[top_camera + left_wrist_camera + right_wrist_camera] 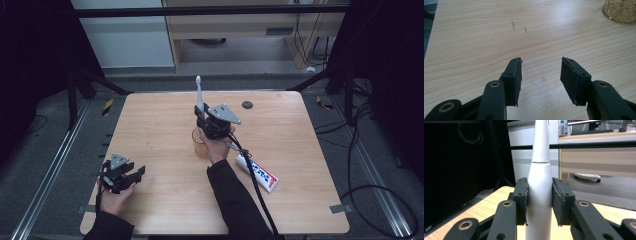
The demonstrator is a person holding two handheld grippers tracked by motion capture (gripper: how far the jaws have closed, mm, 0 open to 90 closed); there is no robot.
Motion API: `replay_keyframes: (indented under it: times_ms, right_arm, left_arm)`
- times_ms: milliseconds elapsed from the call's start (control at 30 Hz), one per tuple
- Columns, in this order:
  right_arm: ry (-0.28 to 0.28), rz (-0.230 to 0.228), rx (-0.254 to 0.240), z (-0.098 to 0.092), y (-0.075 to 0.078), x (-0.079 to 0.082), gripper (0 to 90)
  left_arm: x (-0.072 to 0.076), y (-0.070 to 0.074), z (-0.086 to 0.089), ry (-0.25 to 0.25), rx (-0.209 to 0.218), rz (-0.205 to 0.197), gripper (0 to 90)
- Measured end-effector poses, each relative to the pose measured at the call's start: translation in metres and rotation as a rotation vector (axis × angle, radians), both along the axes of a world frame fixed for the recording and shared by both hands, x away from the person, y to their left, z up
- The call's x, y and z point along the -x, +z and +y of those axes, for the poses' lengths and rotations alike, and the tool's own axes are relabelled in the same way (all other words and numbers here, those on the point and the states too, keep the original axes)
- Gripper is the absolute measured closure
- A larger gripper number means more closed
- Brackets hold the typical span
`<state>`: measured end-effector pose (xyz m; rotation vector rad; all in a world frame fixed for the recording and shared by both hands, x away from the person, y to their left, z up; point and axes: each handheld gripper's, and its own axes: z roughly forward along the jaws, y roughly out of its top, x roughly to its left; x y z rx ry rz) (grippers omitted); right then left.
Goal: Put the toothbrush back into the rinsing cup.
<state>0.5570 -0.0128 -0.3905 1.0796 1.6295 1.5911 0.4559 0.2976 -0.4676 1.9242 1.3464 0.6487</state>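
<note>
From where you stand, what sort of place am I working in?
Probably a lab or office set up for recording. A wooden table stands between metal rails on a grey floor, cables trail beside it, and the right gripper view shows a desk with a keyboard behind.

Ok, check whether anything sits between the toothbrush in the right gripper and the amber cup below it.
Nothing visible does. The right gripper holds the white toothbrush upright between its jaws, above the amber cup on the table. The toothpaste tube lies off to the side, and the left gripper is well clear.
</note>
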Motion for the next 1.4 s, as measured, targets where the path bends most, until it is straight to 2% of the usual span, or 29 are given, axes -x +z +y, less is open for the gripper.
replay_keyframes:
  times_ms: [967,1400]
  right_arm:
    - [0.027,0.075,0.07,0.015,-0.031,0.001,67.2]
    - [0.018,0.096,0.093,0.016,-0.044,0.003,67.1]
  left_arm:
    - [0.0,0.0,0.0,-0.002,-0.002,-0.002,51.0]
    - [0.0,0.0,-0.001,-0.003,-0.004,0.0,51.1]
